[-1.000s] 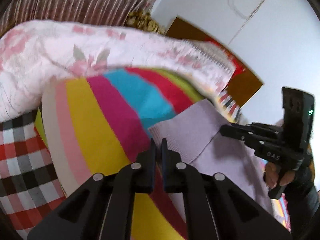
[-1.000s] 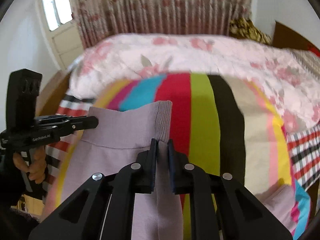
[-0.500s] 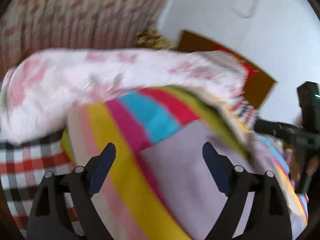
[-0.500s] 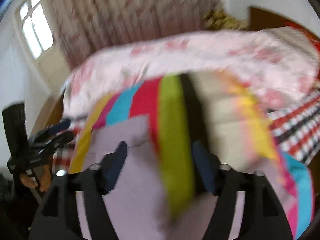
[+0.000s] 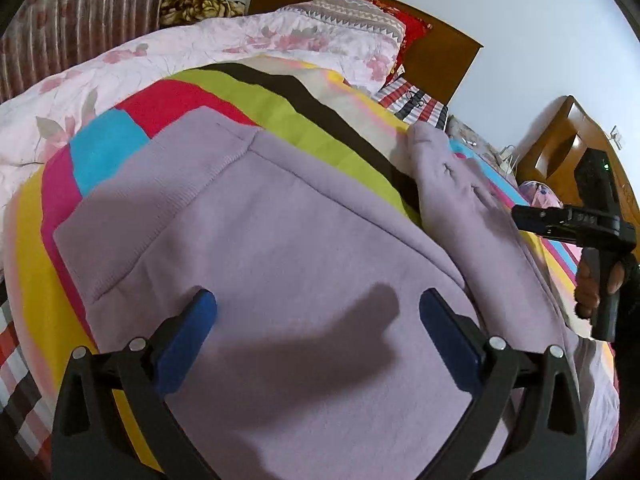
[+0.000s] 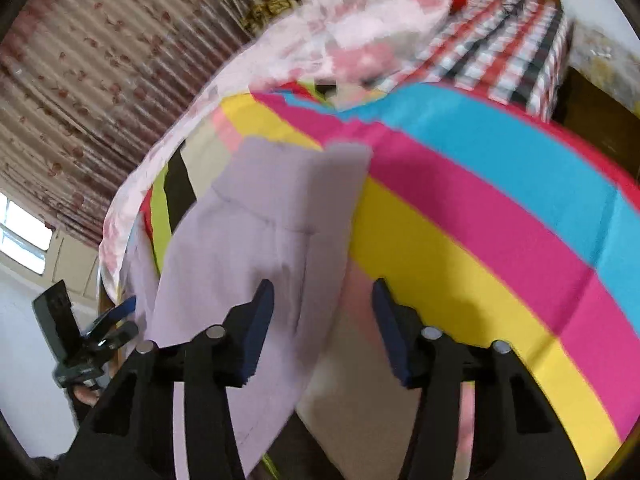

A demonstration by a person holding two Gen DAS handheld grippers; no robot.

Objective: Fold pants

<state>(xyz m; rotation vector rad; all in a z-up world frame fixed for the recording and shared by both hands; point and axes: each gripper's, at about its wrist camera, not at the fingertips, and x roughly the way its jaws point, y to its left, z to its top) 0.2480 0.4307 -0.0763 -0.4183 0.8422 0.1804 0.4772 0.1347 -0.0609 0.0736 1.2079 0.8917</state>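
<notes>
Lilac pants [image 5: 304,216] lie spread on a striped blanket [image 5: 280,108], with the waistband toward the far left in the left wrist view. My left gripper [image 5: 318,320] hovers over the cloth. Its jaws are opening wide and nothing sits between the pads. The right gripper [image 5: 520,216] shows at the right edge, held by a hand [image 5: 596,284]. In the right wrist view the right gripper [image 6: 322,312] is over the right edge of the pants [image 6: 260,216]. Its jaws are closing, and the pads stand clear of the cloth beneath. The left gripper [image 6: 130,318] appears at the lower left.
A pink floral quilt [image 5: 120,64] is bunched along the far side of the bed. A wooden headboard [image 5: 440,56] and a nightstand [image 5: 560,152] stand at the back right. A checked sheet [image 6: 500,52] and a curtain [image 6: 100,80] lie beyond the blanket.
Both grippers, shut at the pants' waistband a second ago, have opened and released it. Both have drawn back over the cloth; the right one has rolled and moved toward the pants' side edge.
</notes>
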